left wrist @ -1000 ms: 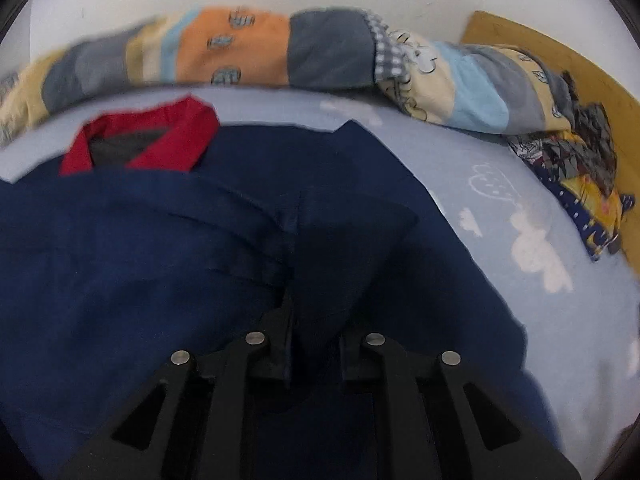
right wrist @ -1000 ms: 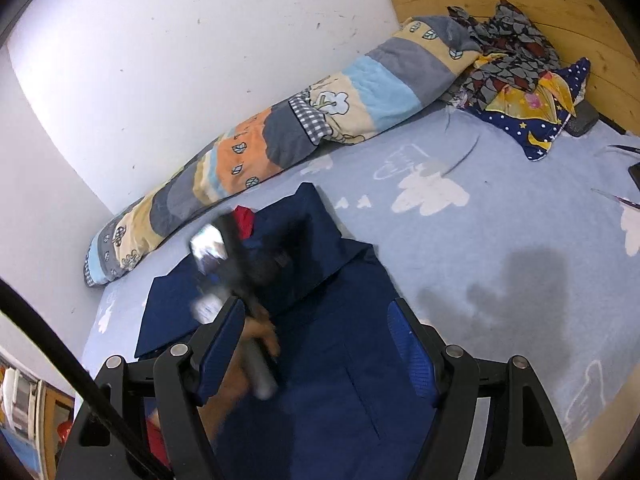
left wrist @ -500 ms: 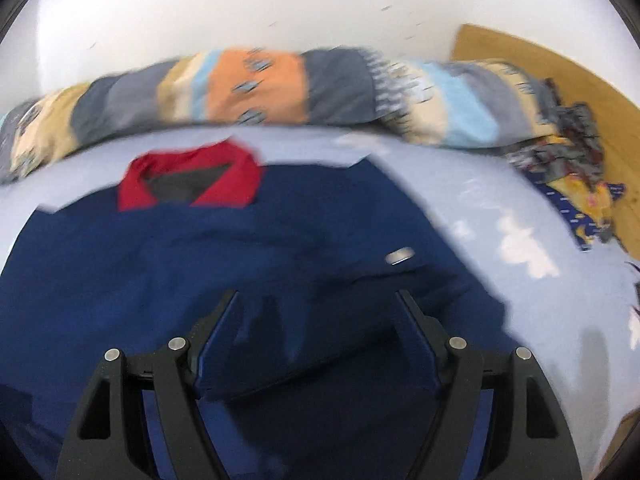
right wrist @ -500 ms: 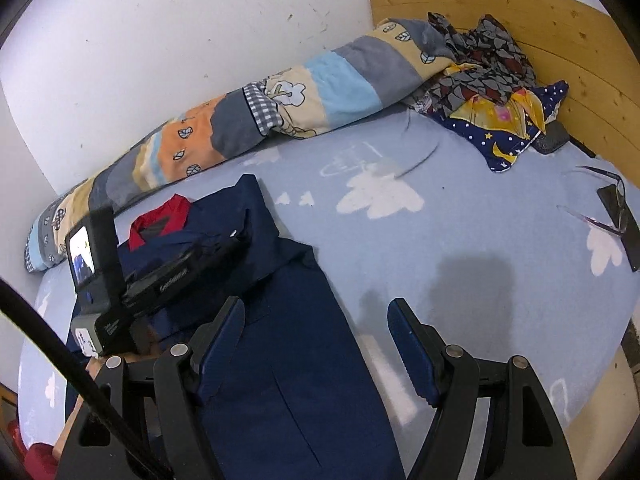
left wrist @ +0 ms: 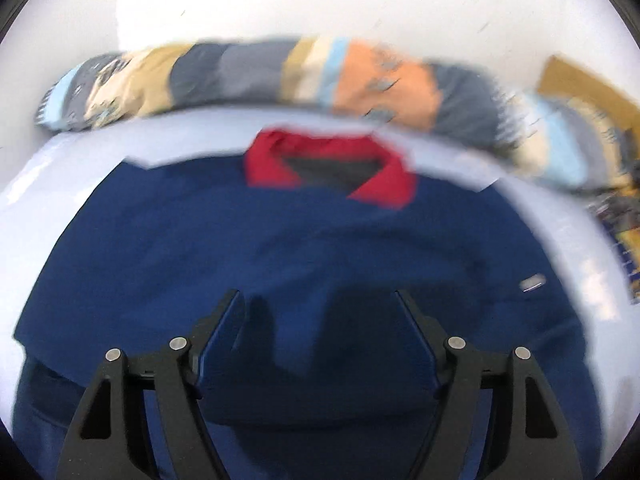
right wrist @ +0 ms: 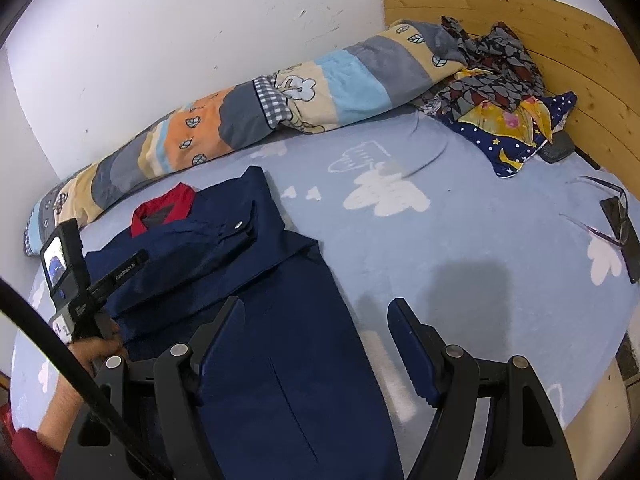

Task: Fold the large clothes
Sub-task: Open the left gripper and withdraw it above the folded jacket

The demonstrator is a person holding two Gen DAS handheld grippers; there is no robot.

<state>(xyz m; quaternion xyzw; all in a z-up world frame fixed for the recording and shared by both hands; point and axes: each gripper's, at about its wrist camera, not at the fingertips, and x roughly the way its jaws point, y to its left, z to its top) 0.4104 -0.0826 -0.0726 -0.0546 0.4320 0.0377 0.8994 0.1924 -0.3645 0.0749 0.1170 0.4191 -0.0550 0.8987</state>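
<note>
A bed (right wrist: 480, 240) with a pale blue sheet printed with white clouds fills both views, set against a white wall and a wooden headboard (right wrist: 560, 52). Along the wall lies a long rolled quilt (right wrist: 248, 116) in orange, grey, blue and cream patches. On the near left part of the bed lies the jacket (right wrist: 288, 344), navy with a red collar (right wrist: 176, 208) toward the quilt; its upper part is folded across itself (a sleeve with a snap button lies over the chest), and its lower part runs toward the camera.

By the headboard sits a heap of patterned clothes (right wrist: 500, 92), well apart from the jacket. Glasses (right wrist: 612, 216) lie at the bed's right edge.

The left gripper (left wrist: 320, 300) hangs over the jacket, fingers spread wide with nothing between them; its view is blurred. The right gripper (right wrist: 316, 304) hovers over the jacket's right edge, fingers likewise wide apart and empty. A hand (right wrist: 92, 352) holds the left gripper's handle.
</note>
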